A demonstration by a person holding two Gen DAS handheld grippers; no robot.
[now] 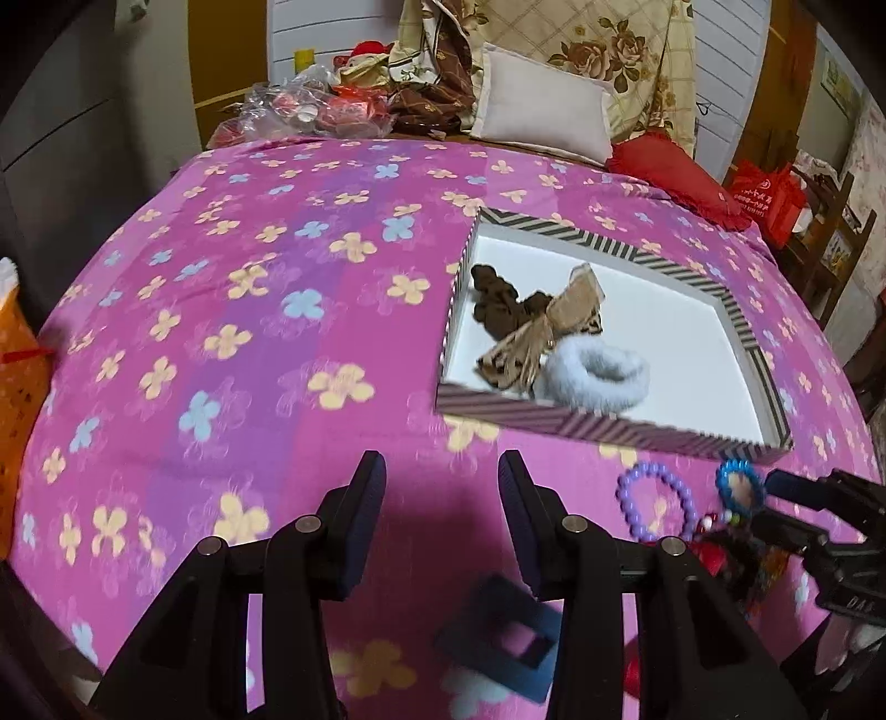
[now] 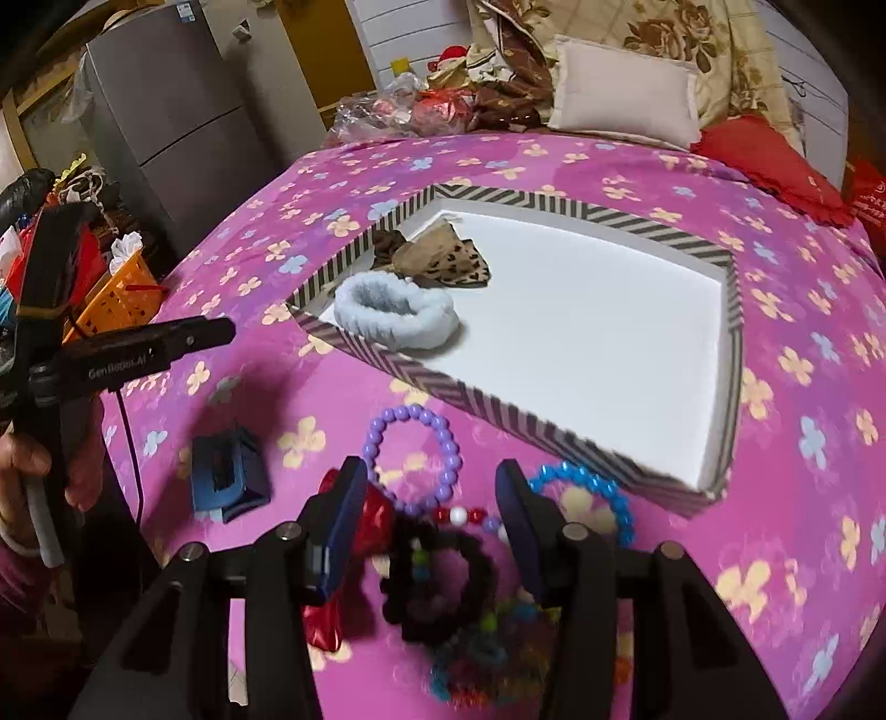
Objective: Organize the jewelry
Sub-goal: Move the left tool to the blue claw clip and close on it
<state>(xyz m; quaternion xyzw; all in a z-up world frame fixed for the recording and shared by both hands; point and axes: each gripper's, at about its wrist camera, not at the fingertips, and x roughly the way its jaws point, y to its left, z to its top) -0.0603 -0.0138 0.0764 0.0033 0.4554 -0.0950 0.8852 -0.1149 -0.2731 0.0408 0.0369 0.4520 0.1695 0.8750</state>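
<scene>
A bed covered by a magenta and purple sheet printed with yellow and blue flowers (image 1: 232, 310) fills the room's middle. At its far edge lie a plain white rectangular pillow (image 1: 540, 108), a red frilled cushion (image 1: 678, 180), a cream quilt with brown roses (image 1: 620, 44) and a heap of crinkled clear plastic bags with red things inside (image 1: 299, 108). Behind them stands a white ribbed wall panel (image 2: 410, 33) beside a mustard-yellow wall (image 1: 227, 50). Off the bed's left edge stand a tall grey two-door refrigerator (image 2: 166, 116) and an orange plastic basket (image 2: 119, 302). Off the right edge a red shopping bag (image 1: 767, 202) rests on a dark wooden chair (image 1: 830, 255).
</scene>
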